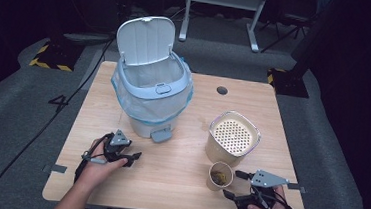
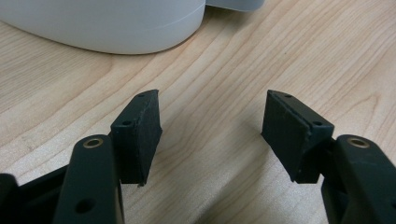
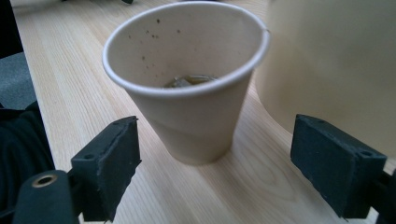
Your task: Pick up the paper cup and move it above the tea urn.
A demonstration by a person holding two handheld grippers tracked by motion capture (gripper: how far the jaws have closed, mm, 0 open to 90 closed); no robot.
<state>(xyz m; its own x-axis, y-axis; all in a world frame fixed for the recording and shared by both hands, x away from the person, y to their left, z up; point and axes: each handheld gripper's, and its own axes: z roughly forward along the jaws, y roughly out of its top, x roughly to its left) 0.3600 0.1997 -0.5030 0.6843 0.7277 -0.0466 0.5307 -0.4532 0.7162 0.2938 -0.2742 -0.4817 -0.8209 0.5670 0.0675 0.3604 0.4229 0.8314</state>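
Presently: paper cup (image 1: 220,175), lower right of the high view, upright on the table (image 1: 177,184), touching the cream perforated container (image 1: 233,138) behind it; brownish scraps inside. Right tool (image 3: 212,158): jaws wide, flanking the cup, not touching. Left tool (image 2: 212,133): jaws wide, empty, near the white pedal bin (image 1: 152,84), lid raised.

1. My left hand-held gripper (image 1: 131,156) sits low, jaws spread wide with nothing between them.
2. My right hand-held gripper (image 1: 233,183) is also low, jaws parted wide.
3. Both my hands grip from behind, forearms trailing back.
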